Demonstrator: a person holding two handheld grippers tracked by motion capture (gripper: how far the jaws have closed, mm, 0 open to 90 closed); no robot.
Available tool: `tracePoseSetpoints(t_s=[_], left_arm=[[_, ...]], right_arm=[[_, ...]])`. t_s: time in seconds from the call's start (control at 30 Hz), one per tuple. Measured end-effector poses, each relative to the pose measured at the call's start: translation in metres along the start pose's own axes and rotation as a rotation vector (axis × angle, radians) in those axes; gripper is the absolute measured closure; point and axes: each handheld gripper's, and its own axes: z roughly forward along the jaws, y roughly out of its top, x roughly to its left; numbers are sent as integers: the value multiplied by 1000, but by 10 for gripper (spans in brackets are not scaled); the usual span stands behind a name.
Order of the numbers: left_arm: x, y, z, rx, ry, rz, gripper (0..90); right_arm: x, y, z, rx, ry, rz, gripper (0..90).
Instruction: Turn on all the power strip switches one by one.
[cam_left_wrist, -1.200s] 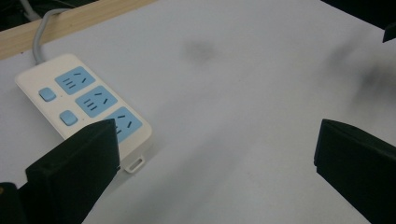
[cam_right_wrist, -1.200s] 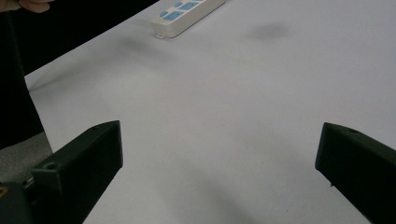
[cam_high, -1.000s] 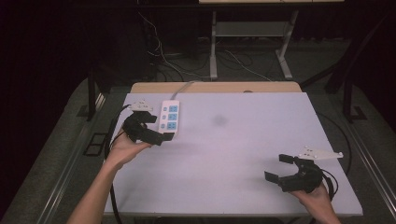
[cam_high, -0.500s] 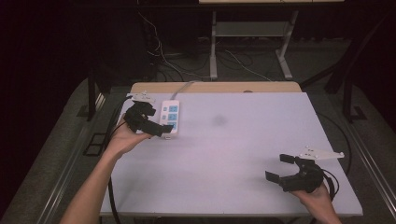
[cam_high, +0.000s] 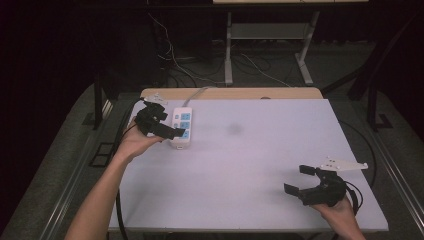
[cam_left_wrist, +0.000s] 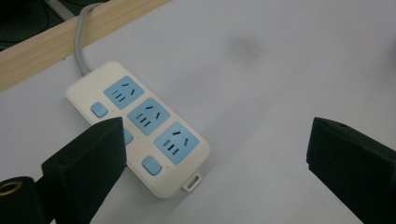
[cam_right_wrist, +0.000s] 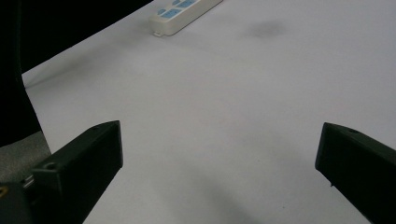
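Observation:
A white power strip (cam_high: 182, 126) with three blue sockets and blue switches lies flat near the far left corner of the white table (cam_high: 240, 165). My left gripper (cam_high: 167, 123) hovers just left of it and over it, jaws wide open with nothing between them. In the left gripper view the power strip (cam_left_wrist: 140, 126) sits ahead, partly hidden behind one jaw of the left gripper (cam_left_wrist: 215, 140). My right gripper (cam_high: 299, 180) is open and empty at the near right. In the right gripper view the right gripper (cam_right_wrist: 219, 140) faces bare table, the power strip (cam_right_wrist: 184, 13) far off.
The strip's grey cable (cam_high: 198, 92) runs off the far edge over a wooden board (cam_high: 235, 93). A faint dark smudge (cam_high: 234, 129) marks the table's middle. Cables and a metal stand (cam_high: 265, 45) are on the floor beyond.
My left gripper has moved a little away from the person, along the left side of the power strip. The right gripper has stayed in place.

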Motion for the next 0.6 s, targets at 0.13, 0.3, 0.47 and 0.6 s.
tracePoseSetpoints(t_s=[0.13,0.3,0.47,0.6], left_arm=[[2,1,4,-3,-4,3,88],[7,0,10,-1,18,0,176],[13,-2,13,-11,30,-8,286],[16,-4,16,4,36,-7,349]], right_arm=[[-1,0,0,-2,0,0,7],[0,0,0,0,-1,-1,7],[-1,0,0,1,-3,-5,7],[-1,0,-1,0,-4,-7,7]])
